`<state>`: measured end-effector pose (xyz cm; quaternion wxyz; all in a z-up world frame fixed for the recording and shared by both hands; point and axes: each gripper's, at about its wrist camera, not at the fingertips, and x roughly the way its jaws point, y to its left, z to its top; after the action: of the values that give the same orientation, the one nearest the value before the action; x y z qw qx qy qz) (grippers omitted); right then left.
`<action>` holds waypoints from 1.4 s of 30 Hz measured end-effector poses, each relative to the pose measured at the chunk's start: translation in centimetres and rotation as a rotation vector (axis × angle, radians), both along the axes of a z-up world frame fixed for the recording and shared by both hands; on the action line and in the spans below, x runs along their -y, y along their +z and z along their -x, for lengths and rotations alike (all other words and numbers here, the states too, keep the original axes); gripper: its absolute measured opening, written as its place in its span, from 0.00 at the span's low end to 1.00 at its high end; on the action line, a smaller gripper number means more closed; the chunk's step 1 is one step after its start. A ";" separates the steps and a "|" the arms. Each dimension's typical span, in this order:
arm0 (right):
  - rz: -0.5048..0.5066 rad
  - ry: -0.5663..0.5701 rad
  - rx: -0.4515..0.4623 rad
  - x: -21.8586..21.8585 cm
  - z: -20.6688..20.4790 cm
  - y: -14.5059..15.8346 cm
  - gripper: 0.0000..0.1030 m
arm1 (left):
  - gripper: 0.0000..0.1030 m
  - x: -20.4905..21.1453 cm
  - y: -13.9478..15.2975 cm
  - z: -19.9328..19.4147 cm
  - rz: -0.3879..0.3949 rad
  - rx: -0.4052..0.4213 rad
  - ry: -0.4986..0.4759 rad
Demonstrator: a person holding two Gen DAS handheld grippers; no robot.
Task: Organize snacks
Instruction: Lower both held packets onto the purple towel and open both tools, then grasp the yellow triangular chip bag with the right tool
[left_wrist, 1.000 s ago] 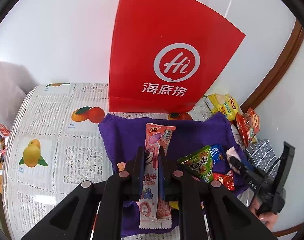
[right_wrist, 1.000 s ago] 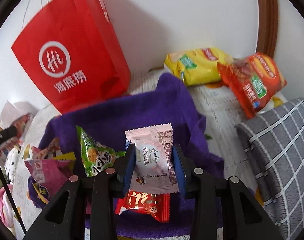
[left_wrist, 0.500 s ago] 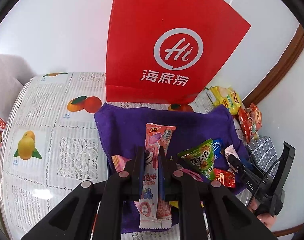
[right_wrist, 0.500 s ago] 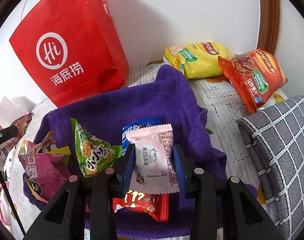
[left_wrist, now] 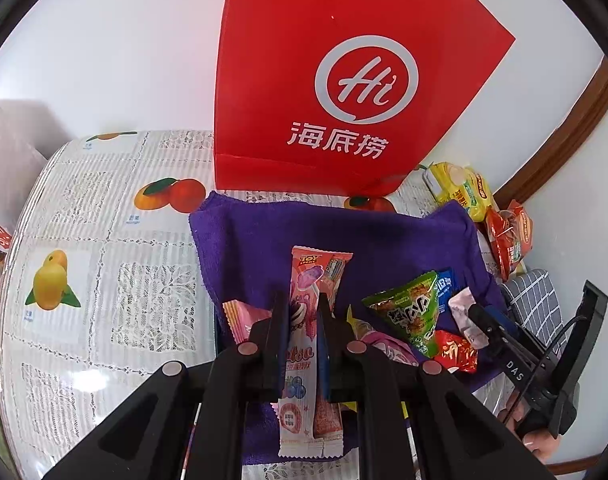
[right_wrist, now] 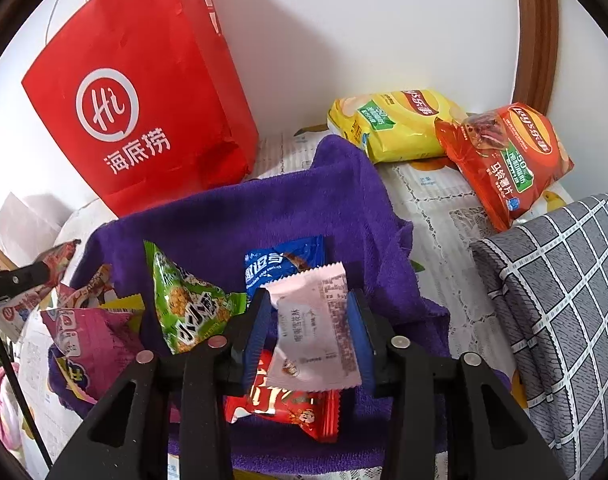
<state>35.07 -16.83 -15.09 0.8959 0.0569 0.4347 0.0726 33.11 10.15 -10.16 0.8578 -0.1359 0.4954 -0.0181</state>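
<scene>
My left gripper (left_wrist: 302, 312) is shut on a long pink candy packet (left_wrist: 304, 344) and holds it above the purple towel (left_wrist: 288, 232). My right gripper (right_wrist: 309, 312) holds a pale pink snack packet (right_wrist: 315, 340) between its blue pads; the jaws look slightly parted and the packet is tilted. On the towel (right_wrist: 264, 216) lie a green triangular snack (right_wrist: 188, 304), a blue cookie packet (right_wrist: 280, 264), a red packet (right_wrist: 300, 408) and a magenta packet (right_wrist: 88, 336). The right gripper also shows in the left wrist view (left_wrist: 475, 316).
A red paper bag (left_wrist: 343, 80) stands against the wall behind the towel. Yellow (right_wrist: 395, 124) and orange (right_wrist: 507, 156) chip bags lie at the back right. A grey checked cushion (right_wrist: 563, 300) is on the right. More snacks (right_wrist: 44, 276) lie at the left.
Both grippers have moved forward towards the red bag. The pale pink packet has tilted and slipped in the right gripper, whose jaws have widened a little.
</scene>
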 end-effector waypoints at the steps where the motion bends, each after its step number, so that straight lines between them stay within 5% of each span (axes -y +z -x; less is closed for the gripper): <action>1: -0.008 0.001 0.005 0.0 0.1 0.1 0.43 | 0.12 0.0 -0.1 0.0 -0.003 -0.003 0.000; 19: -0.046 0.002 0.041 0.1 0.8 1.3 0.44 | 0.14 0.4 -0.3 -0.2 -0.012 -0.027 -0.008; 36: -0.093 0.028 0.048 0.4 5.7 2.9 0.45 | 0.29 0.2 2.2 1.1 0.009 0.019 -0.028; 39: -0.063 0.055 0.039 0.3 8.1 3.1 0.60 | 0.36 0.7 2.8 1.5 0.018 0.031 -0.047; 42: -0.020 0.076 0.026 0.1 10.5 2.8 0.63 | 0.37 1.6 3.5 2.0 0.016 0.048 -0.074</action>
<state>24.59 -16.90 -12.28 0.8974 0.0484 0.4241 0.1115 31.14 8.60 -6.64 0.8670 -0.1239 0.4793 -0.0567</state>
